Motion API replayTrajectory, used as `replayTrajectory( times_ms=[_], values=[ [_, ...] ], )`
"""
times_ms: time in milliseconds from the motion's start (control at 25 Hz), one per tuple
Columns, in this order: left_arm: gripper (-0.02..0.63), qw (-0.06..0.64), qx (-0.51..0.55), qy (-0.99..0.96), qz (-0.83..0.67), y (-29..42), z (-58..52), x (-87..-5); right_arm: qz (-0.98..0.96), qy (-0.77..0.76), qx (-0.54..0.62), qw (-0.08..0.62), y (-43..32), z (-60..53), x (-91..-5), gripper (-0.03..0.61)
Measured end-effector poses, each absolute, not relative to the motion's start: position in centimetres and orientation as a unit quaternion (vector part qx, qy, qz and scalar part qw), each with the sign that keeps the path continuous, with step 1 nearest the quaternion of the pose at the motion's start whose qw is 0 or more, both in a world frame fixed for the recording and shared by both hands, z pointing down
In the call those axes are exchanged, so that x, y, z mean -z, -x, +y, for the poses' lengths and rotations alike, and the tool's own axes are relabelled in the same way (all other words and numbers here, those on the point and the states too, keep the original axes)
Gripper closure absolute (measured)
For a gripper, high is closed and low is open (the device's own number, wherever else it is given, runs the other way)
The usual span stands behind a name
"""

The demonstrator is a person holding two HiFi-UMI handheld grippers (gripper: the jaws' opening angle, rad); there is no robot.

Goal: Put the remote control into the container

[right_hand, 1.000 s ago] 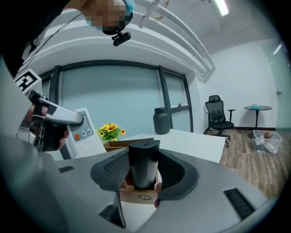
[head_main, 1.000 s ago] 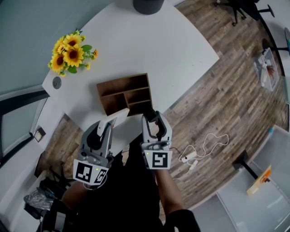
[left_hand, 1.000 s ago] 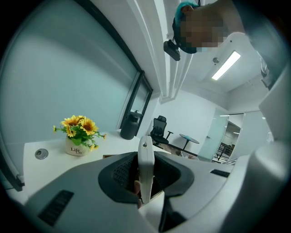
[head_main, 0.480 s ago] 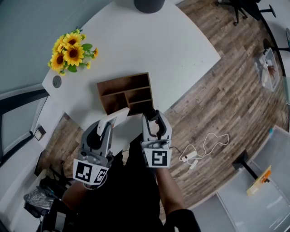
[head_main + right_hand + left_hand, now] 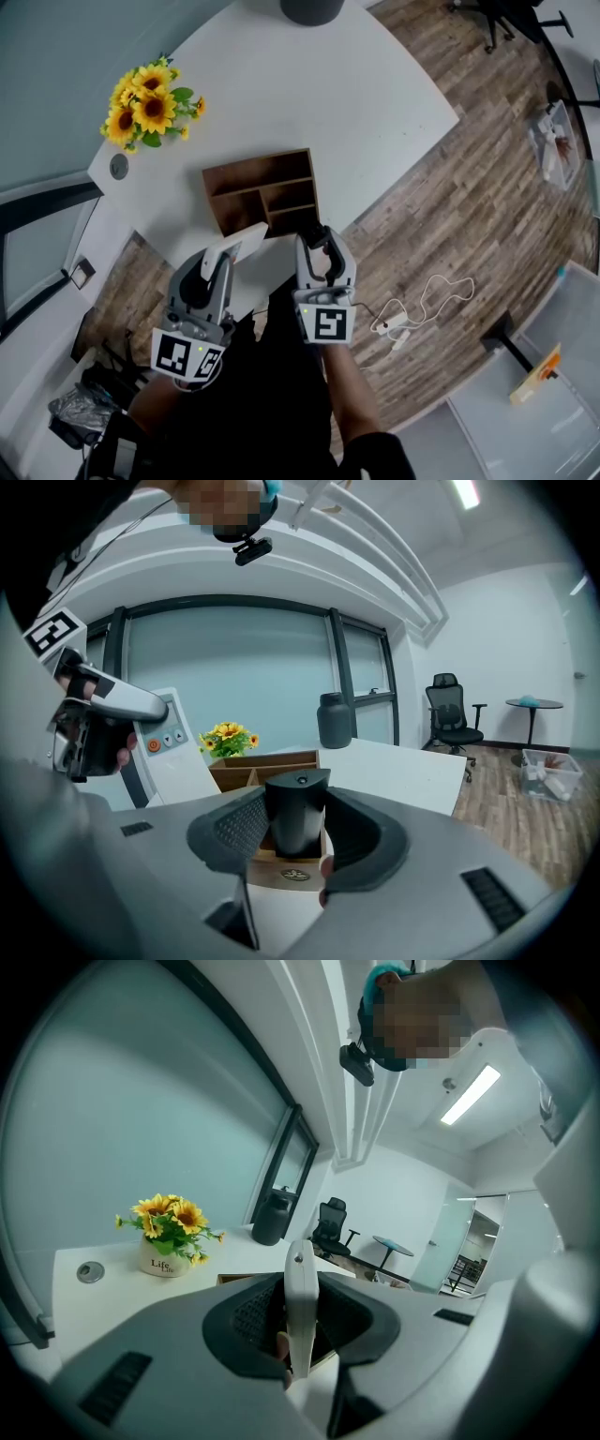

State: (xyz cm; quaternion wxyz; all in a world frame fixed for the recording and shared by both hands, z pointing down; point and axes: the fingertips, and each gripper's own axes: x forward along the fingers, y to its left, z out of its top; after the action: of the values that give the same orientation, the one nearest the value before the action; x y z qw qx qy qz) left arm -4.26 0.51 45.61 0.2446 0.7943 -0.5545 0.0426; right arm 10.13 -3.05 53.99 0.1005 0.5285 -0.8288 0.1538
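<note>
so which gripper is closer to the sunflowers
Left. The left gripper, shut on the white remote, is off the corner of the wooden container nearest the sunflowers; the right gripper, with the black remote, is at its opposite corner.

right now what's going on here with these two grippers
A person works two tools at the white table. The left hand-held gripper is shut on a white remote control, the right hand-held gripper on a black remote. Both hang at the near edge of the wooden container, not yet in it.
</note>
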Motion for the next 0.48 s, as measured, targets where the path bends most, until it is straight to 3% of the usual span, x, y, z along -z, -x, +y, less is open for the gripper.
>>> replayTrajectory(
  times_ms=[480],
  values=[
    [0.518,0.243,-0.040,-0.796,-0.554,4.13,0.67,-45.73,-0.836,-0.518,-0.135,0.116,-9.64,-2.94,-54.17,0.393]
  ],
)
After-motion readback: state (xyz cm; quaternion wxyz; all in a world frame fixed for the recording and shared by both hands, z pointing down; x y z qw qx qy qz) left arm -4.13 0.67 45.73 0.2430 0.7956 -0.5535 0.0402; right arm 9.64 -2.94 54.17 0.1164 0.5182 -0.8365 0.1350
